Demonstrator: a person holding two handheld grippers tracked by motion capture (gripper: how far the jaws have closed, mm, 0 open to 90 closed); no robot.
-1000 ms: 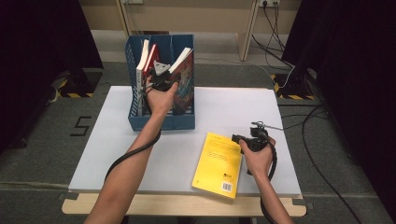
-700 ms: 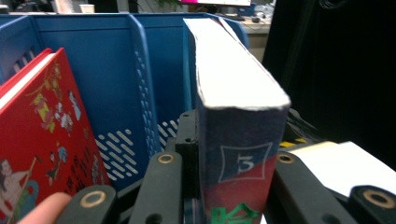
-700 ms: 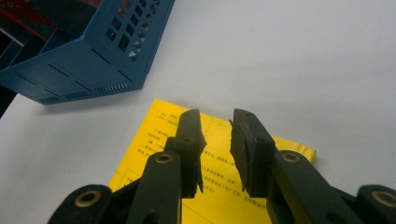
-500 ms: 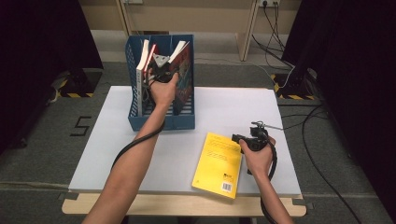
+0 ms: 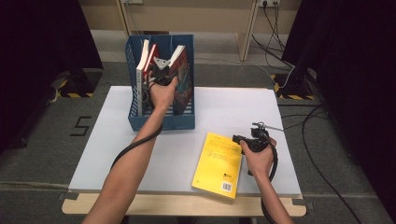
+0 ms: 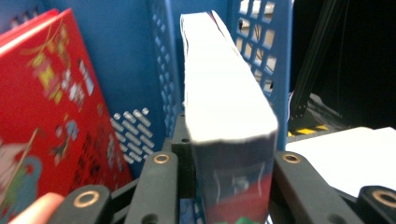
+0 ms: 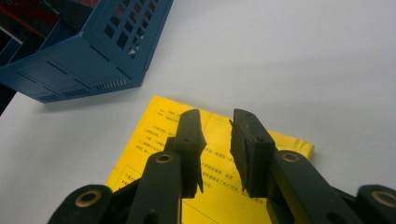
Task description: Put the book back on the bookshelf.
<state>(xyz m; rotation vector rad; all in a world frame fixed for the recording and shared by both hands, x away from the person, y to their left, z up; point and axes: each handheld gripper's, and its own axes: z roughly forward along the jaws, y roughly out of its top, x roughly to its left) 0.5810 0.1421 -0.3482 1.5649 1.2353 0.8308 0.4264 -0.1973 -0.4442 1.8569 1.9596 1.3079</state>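
Note:
A blue file rack [image 5: 161, 122] stands at the table's back left with three books in it. My left gripper [image 5: 161, 70] reaches into it. Its jaws have just been opening slightly, though the pads still lie against both covers of a thick book [image 6: 224, 93] with a white page block, the rightmost in the rack [image 5: 185, 81]. Left of that book leans a red picture book [image 6: 51, 107]. My right gripper [image 5: 237, 138] hovers open over the top right corner of a yellow book [image 5: 217, 163] lying flat on the table. Nothing is between the right gripper's fingertips [image 7: 215, 116].
A white-edged book [image 5: 141, 79] stands against the rack's left wall. The white table [image 5: 233, 107] stretches to the right of the rack. Cables [image 5: 299, 79] run across the floor at the right, beyond the table's edge.
My left hand has pushed farther back into the rack, and the thick book has gone from leaning to nearly upright. The right gripper and the yellow book have stayed put.

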